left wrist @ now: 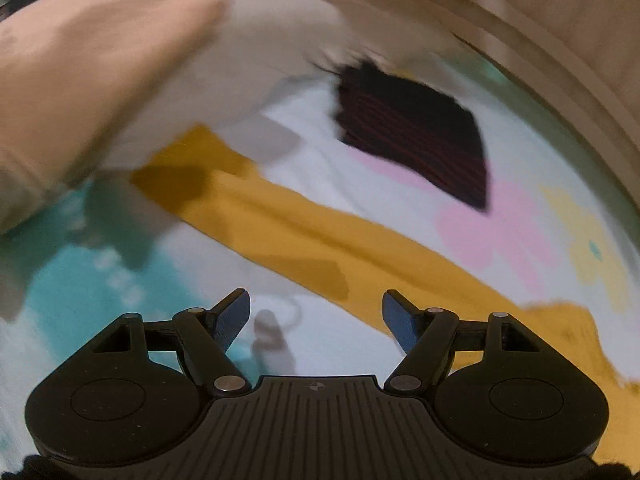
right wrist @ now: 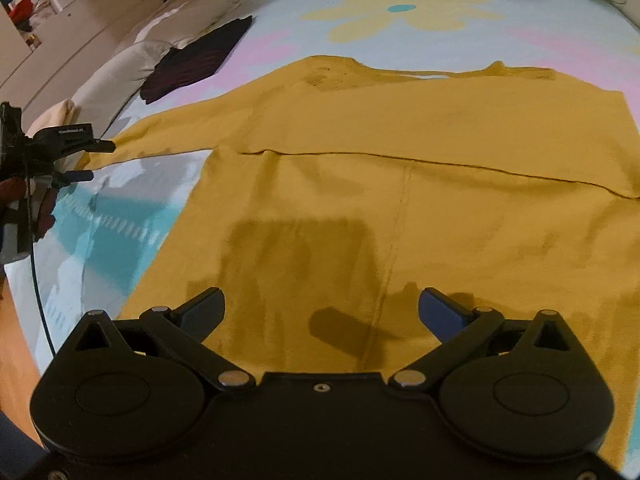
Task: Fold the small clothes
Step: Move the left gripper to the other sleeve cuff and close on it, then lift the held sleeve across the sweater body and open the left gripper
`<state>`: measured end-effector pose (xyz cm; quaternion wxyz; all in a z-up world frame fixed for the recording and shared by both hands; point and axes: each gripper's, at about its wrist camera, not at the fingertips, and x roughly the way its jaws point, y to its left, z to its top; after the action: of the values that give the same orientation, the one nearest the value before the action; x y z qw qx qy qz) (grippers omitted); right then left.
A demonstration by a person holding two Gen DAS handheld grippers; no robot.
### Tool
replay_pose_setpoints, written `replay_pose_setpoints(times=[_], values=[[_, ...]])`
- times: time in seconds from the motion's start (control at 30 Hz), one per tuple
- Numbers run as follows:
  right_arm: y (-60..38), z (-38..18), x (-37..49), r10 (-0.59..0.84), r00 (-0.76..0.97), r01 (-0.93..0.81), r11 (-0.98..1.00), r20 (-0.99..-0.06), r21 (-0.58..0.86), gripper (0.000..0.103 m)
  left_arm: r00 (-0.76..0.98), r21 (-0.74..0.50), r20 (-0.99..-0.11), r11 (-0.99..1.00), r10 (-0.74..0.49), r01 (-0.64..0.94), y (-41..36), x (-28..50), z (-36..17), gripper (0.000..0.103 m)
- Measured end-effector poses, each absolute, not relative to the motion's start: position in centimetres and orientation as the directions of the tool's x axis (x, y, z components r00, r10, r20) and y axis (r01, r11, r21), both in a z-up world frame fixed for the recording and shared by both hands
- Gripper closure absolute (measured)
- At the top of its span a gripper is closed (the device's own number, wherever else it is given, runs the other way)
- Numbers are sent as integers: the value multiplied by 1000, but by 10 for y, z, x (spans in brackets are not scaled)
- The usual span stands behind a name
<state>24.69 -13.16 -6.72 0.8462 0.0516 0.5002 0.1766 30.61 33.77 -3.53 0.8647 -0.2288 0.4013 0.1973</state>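
Observation:
A mustard-yellow shirt (right wrist: 400,200) lies spread on the flowered bed sheet (right wrist: 280,12), with one part folded across its middle. Its long sleeve (left wrist: 320,236) runs diagonally through the left wrist view. My right gripper (right wrist: 320,312) is open and empty, low over the shirt's near hem. My left gripper (left wrist: 316,316) is open and empty, just above the sheet beside the sleeve. The left gripper also shows in the right wrist view (right wrist: 94,160), open at the sleeve's end.
A folded dark garment with red stripes (left wrist: 416,136) lies on the sheet further back, also in the right wrist view (right wrist: 196,60). A peach pillow (left wrist: 92,80) and a pale pillow (left wrist: 288,36) lie beyond it. A wooden bed frame (left wrist: 560,80) borders the sheet.

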Motion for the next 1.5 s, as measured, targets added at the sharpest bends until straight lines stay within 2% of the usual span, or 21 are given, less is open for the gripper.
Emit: replay_pose_setpoints(times=[0.2,0.27,0.4,0.47,0.57,0.6,0.63,0.67,0.7,0.77,0.93,1.17,1.33,1.5], values=[[-120,-61,248,393,448,-273,915,-803,296,0,590,-266,-778,738,215,-620,390,306,-51,31],[-117,-60,248,403,450,-284,911,-797,300,0,629,-310,-751,734,200,-604,399,307,-52,24],[-115,-62,249,428,438,-290,900,-791,326,0,648,-343,-737,719,193,-605,410,321,-53,21],[-116,-64,250,433,430,-287,898,-792,335,0,663,-359,-723,714,195,-601,412,326,-55,17],[-119,-67,251,429,424,-272,900,-797,340,0,678,-371,-710,717,190,-590,413,329,-56,18],[-121,-68,251,429,425,-266,901,-797,344,0,677,-372,-709,713,194,-594,413,330,-56,20],[-123,-67,251,432,425,-262,900,-796,348,0,675,-374,-710,704,203,-604,414,330,-56,37],[-125,-67,251,432,427,-257,900,-795,351,0,666,-374,-716,691,209,-619,414,330,-55,69],[-126,-67,251,431,431,-253,901,-793,353,0,655,-377,-729,681,199,-627,416,331,-56,83],[-130,-65,251,433,438,-245,901,-788,358,0,668,-431,-730,662,144,-614,417,330,-56,96],[-132,-57,250,424,462,-264,904,-779,335,0,712,-392,-674,722,197,-570,389,328,-23,96],[-142,-42,249,434,502,-259,901,-748,349,0,785,-366,-606,830,131,-421,312,335,47,96],[-155,-30,246,442,537,-239,896,-718,373,0,827,-303,-560,920,37,-247,221,342,88,96],[-176,-21,246,441,568,-200,893,-695,403,0,832,-261,-545,964,-107,-48,122,348,104,96]])
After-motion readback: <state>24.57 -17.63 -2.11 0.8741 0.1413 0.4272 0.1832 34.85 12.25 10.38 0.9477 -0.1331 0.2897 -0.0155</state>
